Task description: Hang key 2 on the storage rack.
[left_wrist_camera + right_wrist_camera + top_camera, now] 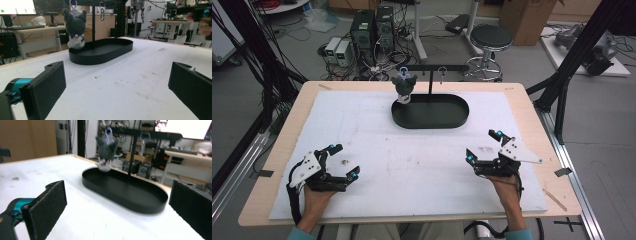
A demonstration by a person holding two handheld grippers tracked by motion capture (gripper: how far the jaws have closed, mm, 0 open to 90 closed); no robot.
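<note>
Both grippers sit low in the frame, jaws spread wide and empty: left gripper [334, 162] at lower left, right gripper [484, 145] at lower right. The plush [404, 86] hangs upper centre over the tray [447, 118], dead ahead, roughly as near to either.

A light wooden table [532, 107] with rounded corners spans the middle of the high view. A large white foam sheet [377, 145], scuffed with faint grey marks and one small dark speck at lower left, covers most of its top, leaving a wooden border at the left, right and far edges. Upper centre on the sheet sits a black oval tray [447, 116] with a low rim. Strips of dark tape [563, 171] lie on the bare wood near the left and right edges.
</note>
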